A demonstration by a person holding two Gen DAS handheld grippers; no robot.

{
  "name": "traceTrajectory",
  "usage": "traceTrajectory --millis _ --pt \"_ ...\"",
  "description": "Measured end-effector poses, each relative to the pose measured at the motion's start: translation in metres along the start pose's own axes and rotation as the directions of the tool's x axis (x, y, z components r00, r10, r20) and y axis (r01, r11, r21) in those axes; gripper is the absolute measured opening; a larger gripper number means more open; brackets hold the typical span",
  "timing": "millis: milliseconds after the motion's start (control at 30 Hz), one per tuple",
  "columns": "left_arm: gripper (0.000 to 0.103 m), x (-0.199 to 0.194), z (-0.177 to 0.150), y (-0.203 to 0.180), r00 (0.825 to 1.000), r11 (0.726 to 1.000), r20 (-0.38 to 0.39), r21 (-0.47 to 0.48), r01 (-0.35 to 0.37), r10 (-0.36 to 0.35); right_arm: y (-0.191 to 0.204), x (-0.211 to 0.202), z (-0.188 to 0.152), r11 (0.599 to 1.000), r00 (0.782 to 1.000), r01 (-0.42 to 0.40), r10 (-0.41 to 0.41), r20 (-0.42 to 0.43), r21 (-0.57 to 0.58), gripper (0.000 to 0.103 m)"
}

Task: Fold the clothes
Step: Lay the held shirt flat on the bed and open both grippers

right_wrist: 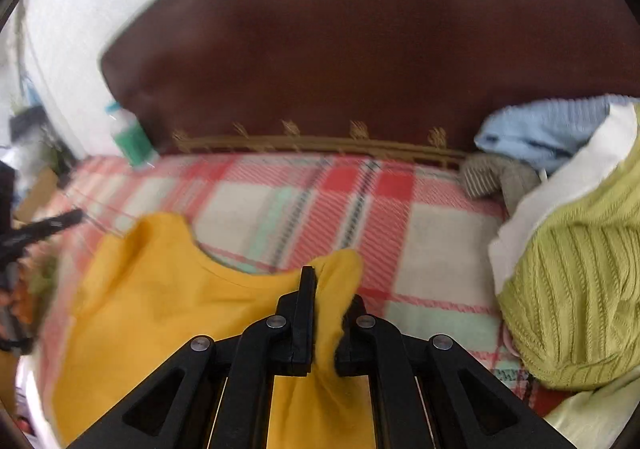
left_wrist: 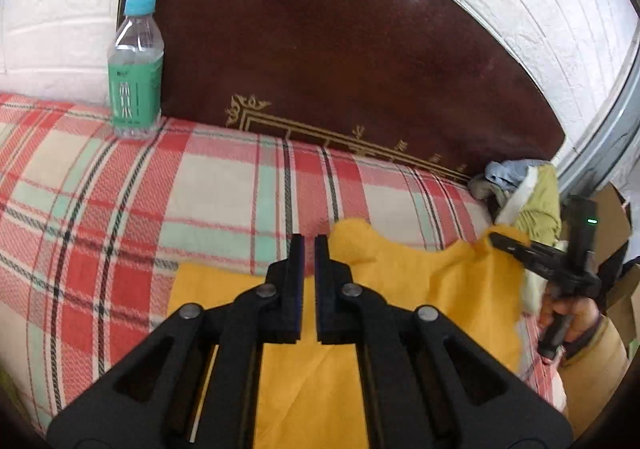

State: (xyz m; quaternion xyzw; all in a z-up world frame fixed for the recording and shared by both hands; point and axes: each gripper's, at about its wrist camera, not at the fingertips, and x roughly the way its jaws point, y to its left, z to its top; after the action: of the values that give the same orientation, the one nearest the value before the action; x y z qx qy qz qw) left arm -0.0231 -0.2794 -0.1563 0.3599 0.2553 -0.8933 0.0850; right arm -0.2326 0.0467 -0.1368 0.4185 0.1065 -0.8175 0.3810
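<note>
A yellow garment (left_wrist: 432, 289) lies on a red, white and green plaid blanket (left_wrist: 160, 201). My left gripper (left_wrist: 309, 245) hovers over the garment's near edge, its jaws almost together with a narrow gap and nothing between them. My right gripper (right_wrist: 326, 281) is shut on a shoulder of the yellow garment (right_wrist: 168, 289), which bunches over its right finger. The right gripper also shows at the far right of the left wrist view (left_wrist: 504, 241), at the garment's right corner.
A water bottle (left_wrist: 136, 69) with a green label stands on the blanket by the dark wooden headboard (left_wrist: 340, 49). A pile of clothes, green knit (right_wrist: 568, 289), white and light blue (right_wrist: 540, 129), lies at the right. White brick wall behind.
</note>
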Motion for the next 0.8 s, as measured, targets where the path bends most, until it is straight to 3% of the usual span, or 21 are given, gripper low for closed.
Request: traceTrajectory --millis 100,133,267,300,333,367,400,467,600,800 --pt "0.003 -0.019 -0.027 0.012 0.999 0.999 -0.029 -0.018 0.032 -0.033 -0.007 0.003 -0.011 0.999 0.999 0.021 -0.020 -0.026 0.033 0.020" --pt "0.003 -0.027 -0.038 0.015 0.998 0.999 -0.043 -0.017 0.041 -0.041 -0.010 -0.004 -0.014 0.999 1.000 0.002 0.000 -0.024 0.052 0.032" --pt "0.006 -0.062 -0.090 0.020 0.992 0.997 -0.110 0.040 0.070 -0.065 -0.004 -0.068 -0.041 0.992 0.990 -0.128 0.126 0.057 0.024 0.048" --pt "0.015 -0.070 -0.105 0.020 0.989 0.996 -0.131 0.057 0.071 -0.063 0.002 -0.088 -0.053 0.987 0.985 -0.159 0.159 0.065 0.004 0.052" --pt "0.051 -0.078 -0.119 0.021 0.987 0.995 -0.141 0.060 0.081 -0.072 0.010 -0.107 -0.068 0.982 0.980 -0.189 0.189 0.059 -0.022 0.062" --pt "0.080 -0.086 -0.134 0.022 0.986 0.994 -0.146 0.058 0.094 -0.084 0.020 -0.125 -0.084 0.977 0.977 -0.206 0.209 0.048 -0.052 0.067" --pt "0.102 -0.096 -0.149 0.025 0.985 0.992 -0.129 0.041 0.122 -0.116 0.031 -0.141 -0.104 0.972 0.974 -0.219 0.223 0.032 -0.087 0.068" --pt "0.102 -0.107 -0.173 0.028 0.977 0.986 -0.136 0.014 0.168 -0.165 0.052 -0.168 -0.143 0.964 0.973 -0.227 0.229 -0.004 -0.140 0.068" --pt "0.102 -0.122 -0.210 0.023 0.966 0.975 -0.169 0.073 0.212 -0.197 0.070 -0.200 -0.222 0.960 0.965 -0.259 0.252 -0.078 -0.103 0.068" --pt "0.102 -0.112 -0.234 0.004 0.946 0.941 -0.215 0.186 0.283 -0.242 0.083 -0.218 -0.297 0.966 0.960 -0.256 0.248 -0.131 -0.045 0.075"
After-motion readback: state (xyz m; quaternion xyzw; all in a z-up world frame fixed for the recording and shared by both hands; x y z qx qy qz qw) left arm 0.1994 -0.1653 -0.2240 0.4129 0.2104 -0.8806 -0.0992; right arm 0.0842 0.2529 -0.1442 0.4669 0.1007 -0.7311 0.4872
